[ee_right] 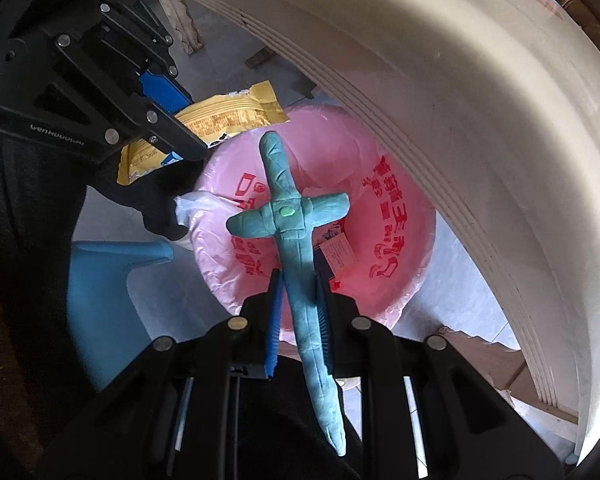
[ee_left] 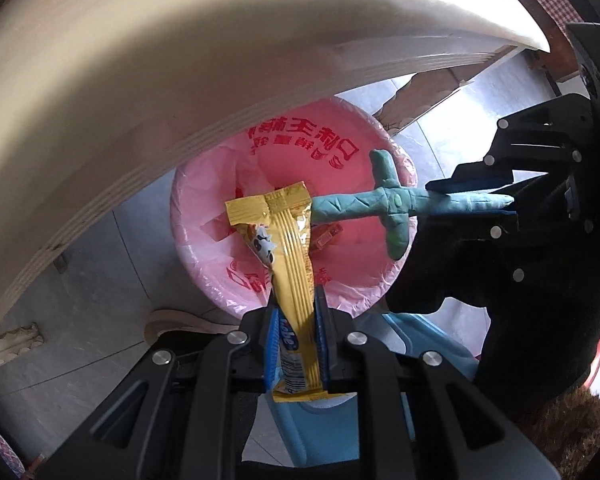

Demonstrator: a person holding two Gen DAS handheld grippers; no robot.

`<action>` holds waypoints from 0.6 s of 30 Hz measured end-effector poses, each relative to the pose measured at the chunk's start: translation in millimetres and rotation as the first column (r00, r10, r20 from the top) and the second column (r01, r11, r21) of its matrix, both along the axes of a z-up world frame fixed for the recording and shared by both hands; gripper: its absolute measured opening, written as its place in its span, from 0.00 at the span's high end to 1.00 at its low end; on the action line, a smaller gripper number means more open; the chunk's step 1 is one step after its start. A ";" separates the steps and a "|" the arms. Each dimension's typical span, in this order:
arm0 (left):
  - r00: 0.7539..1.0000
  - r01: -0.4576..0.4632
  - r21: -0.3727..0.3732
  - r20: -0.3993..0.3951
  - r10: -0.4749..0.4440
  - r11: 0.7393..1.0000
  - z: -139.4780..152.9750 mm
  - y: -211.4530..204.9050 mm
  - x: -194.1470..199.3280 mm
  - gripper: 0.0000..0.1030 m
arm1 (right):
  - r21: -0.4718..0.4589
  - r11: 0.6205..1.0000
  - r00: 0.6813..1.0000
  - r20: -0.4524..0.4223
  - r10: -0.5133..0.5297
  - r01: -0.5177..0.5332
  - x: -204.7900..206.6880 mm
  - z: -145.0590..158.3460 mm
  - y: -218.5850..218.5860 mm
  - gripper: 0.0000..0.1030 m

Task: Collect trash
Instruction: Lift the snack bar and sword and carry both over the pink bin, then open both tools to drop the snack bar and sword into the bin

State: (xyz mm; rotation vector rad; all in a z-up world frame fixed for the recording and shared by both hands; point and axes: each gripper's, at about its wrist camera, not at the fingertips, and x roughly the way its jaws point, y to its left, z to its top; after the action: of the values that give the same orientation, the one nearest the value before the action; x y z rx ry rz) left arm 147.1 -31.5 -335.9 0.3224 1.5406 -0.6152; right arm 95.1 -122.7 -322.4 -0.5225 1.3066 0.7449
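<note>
From the left wrist camera, the left gripper (ee_left: 296, 320) is clamped on a long yellow foil snack wrapper (ee_left: 284, 248), its blue-padded fingers pressing the wrapper's lower half while the crimped top end sticks out over the round bin lined with a pink plastic bag printed in red characters (ee_left: 204, 272). The bin stands on a grey tiled floor (ee_left: 84, 304), just beside the curved edge of a pale wooden table (ee_left: 148, 92) that arches above it. At least one small orange scrap (ee_left: 327, 236) already lies at the bottom of the bag. To the right, the right gripper (ee_left: 512, 202) reaches in, holding a teal clay cross-shaped figure (ee_left: 384, 200) whose arms hang over the bin's opening.

From the right wrist camera, the right gripper (ee_right: 298, 312) is closed on the lower shaft of the teal clay figure (ee_right: 290, 216), with the crossbar and a small green dot directly above the pink-lined bin (ee_right: 416, 216). A small printed packet (ee_right: 340, 252) rests inside. At upper left, the left gripper (ee_right: 180, 136) carries the yellow wrapper (ee_right: 220, 120) near the bin's rim.

Both pieces appear positioned for dropping, so the carrying seems done; what remains is letting them go into the bag. Whether more trash waits elsewhere cannot be told.
</note>
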 end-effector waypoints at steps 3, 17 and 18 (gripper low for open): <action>1.000 0.006 0.011 -0.007 -0.006 1.000 -8.4 -1.8 2.8 0.85 | 0.008 1.000 1.000 -0.016 -0.008 0.008 1.9 -8.2 0.1 0.83; 1.000 0.015 -0.011 0.000 -0.015 1.000 -24.0 -6.7 11.5 0.84 | -0.002 1.000 1.000 -0.018 -0.005 0.005 15.2 -37.1 3.2 0.83; 1.000 0.017 -0.014 -0.001 -0.017 1.000 -24.5 -7.4 10.8 0.84 | -0.002 1.000 1.000 -0.017 -0.001 0.001 15.5 -38.0 3.6 0.83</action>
State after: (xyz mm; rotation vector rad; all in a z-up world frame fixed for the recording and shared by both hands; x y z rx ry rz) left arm 157.8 -38.9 -360.4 0.3254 1.5355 -0.6392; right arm 110.6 -119.1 -360.4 -0.5182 1.3238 0.7484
